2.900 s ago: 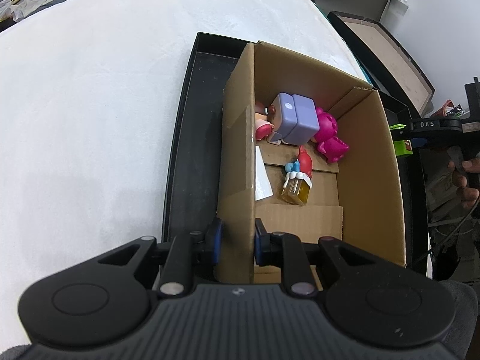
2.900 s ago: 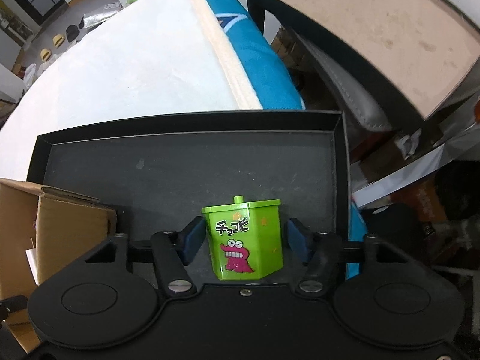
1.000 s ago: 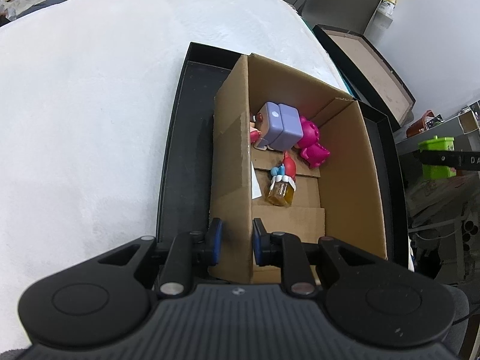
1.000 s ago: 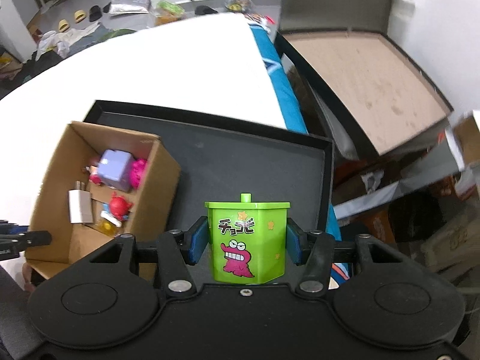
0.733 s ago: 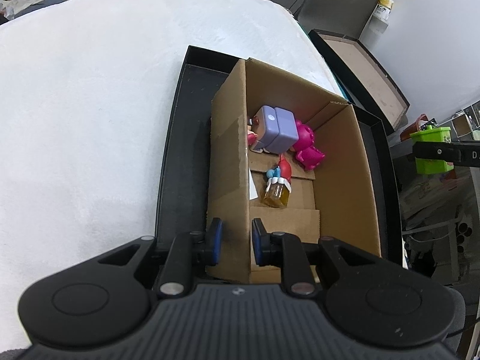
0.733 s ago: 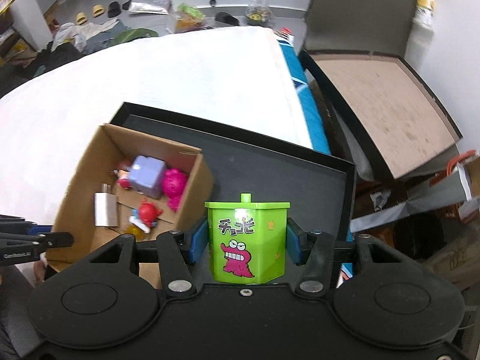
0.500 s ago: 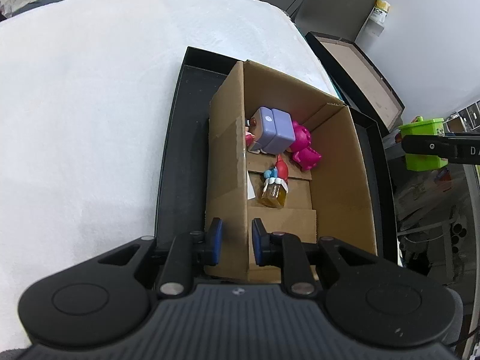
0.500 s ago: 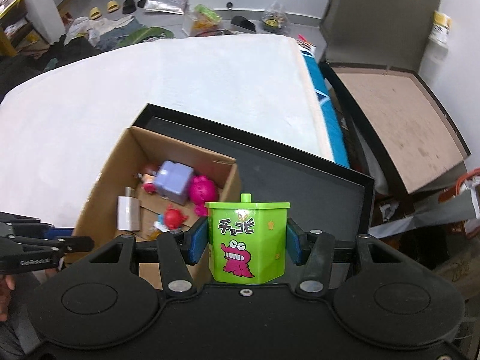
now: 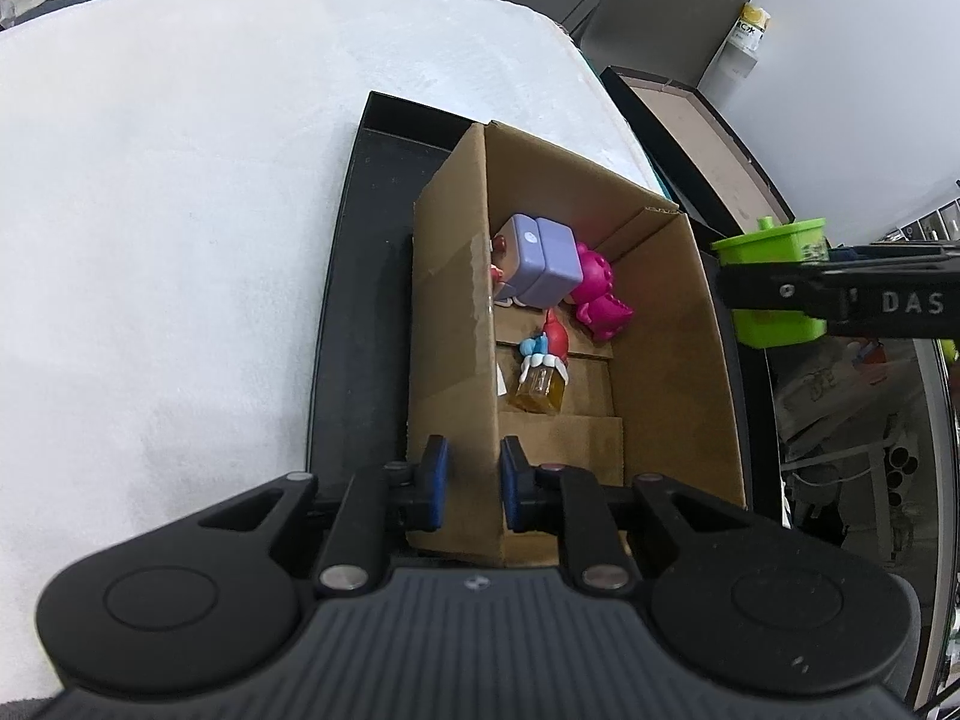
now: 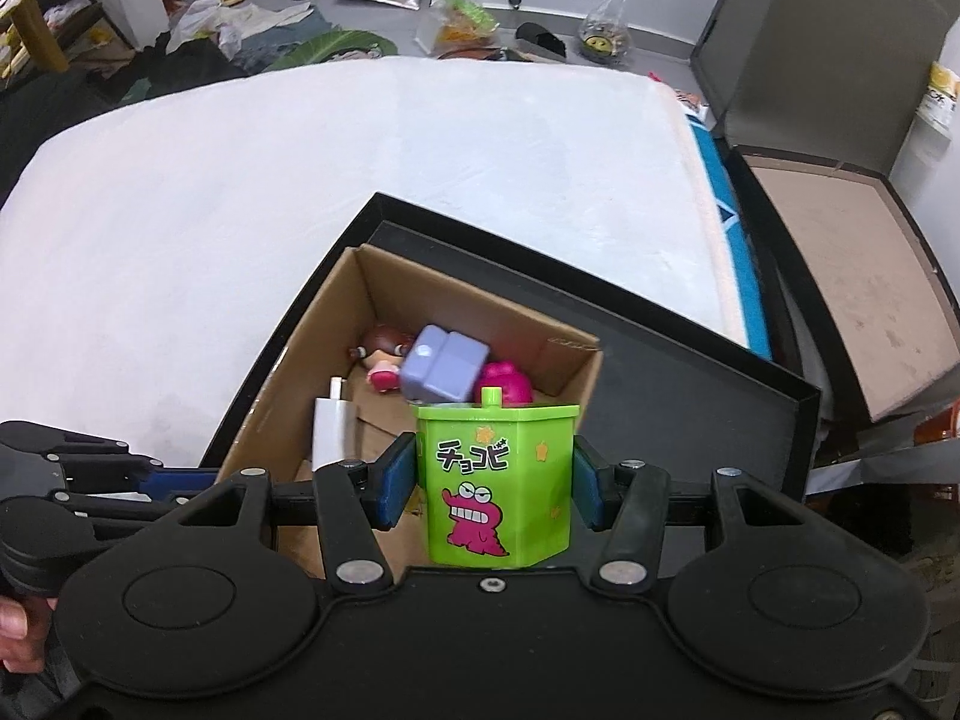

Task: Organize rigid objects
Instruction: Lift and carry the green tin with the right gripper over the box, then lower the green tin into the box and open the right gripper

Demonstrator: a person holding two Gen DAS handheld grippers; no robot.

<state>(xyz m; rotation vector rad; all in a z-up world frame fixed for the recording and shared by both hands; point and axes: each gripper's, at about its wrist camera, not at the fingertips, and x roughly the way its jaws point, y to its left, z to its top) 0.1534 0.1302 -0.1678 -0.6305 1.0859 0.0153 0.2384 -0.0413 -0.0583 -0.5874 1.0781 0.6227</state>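
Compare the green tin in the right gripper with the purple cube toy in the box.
The green tin is held upright in the air by the right gripper; the purple cube toy lies tilted inside the cardboard box. The green tin bears a printed pink crocodile and lettering; the purple cube toy is plain. Both look rigid.

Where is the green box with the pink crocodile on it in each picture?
Left wrist view: the green box is at the right edge, beside the cardboard box, held by the right claw.
Right wrist view: bottom middle, between the claw's pads.
Shared landmark: the purple cube toy inside the cardboard box.
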